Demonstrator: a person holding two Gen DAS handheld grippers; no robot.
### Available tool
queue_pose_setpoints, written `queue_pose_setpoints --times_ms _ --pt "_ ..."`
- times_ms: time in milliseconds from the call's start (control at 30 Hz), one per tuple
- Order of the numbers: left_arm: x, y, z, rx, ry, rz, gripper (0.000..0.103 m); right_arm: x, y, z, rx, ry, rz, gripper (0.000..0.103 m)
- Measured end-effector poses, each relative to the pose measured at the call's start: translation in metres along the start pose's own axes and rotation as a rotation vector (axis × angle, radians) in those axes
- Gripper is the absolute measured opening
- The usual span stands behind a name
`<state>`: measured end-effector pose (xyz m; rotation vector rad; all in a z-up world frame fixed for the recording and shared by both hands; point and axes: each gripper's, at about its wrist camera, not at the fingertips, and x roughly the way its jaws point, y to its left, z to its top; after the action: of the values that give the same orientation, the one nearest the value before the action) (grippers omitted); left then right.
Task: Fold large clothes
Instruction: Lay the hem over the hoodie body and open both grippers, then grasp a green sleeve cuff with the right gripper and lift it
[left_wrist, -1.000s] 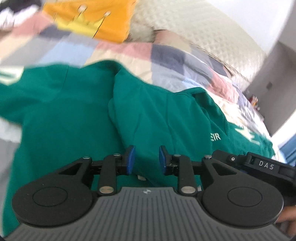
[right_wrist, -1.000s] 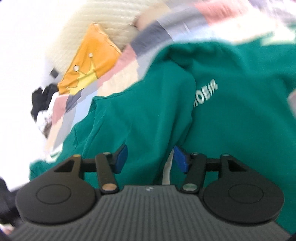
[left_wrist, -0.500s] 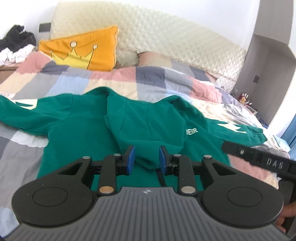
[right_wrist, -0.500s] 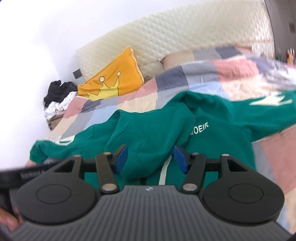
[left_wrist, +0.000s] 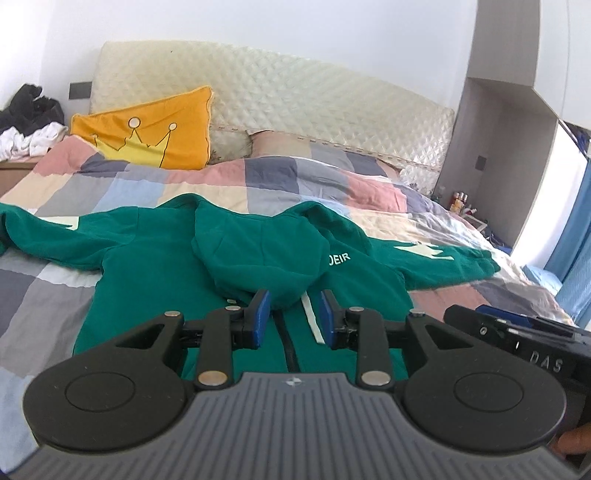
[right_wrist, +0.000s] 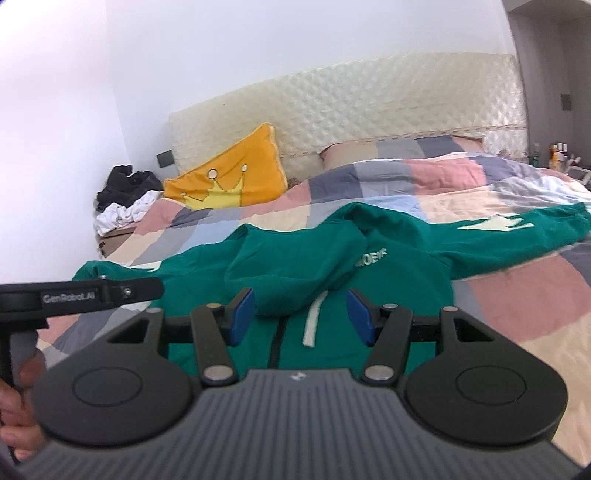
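Lying spread on the checkered quilt (left_wrist: 288, 184), the green hoodie (left_wrist: 236, 258) faces both tongs, parted and empty

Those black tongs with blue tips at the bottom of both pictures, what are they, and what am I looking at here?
They are hand-held grabbing tools, not a robot: a person holds one in each hand, and each carries a wide-angle camera that looks forward along its two fingers. One picture comes from the left tongs, the other from the right tongs. In the right one you can see the person's hand gripping the other tool.

Ahead is a bed with a patchwork quilt. A green hoodie lies spread on it, sleeves out to both sides, its hood flopped forward over the chest. An orange crown pillow leans against the headboard.

Nothing is held: both tongs are open and appear to be above the hoodie, and the left pair's jaws have just opened slightly.
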<state>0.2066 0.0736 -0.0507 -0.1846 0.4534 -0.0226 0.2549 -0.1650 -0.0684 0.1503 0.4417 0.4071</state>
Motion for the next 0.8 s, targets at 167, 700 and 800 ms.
queue_pose_setpoints --times_ms 167,700,800 --pt "-0.001 -0.004 -0.005 0.002 -0.007 -0.010 0.042 -0.003 -0.034 0.012 0.120 -0.027 -0.071 0.059" --pt "0.055 0.016 -0.022 -0.039 0.069 0.100 0.072 0.051 -0.215 0.068 0.279 0.013 -0.253 0.067" --pt "0.072 0.022 -0.023 -0.058 0.086 0.107 0.075 0.088 -0.262 0.059 0.363 0.053 -0.272 0.086"
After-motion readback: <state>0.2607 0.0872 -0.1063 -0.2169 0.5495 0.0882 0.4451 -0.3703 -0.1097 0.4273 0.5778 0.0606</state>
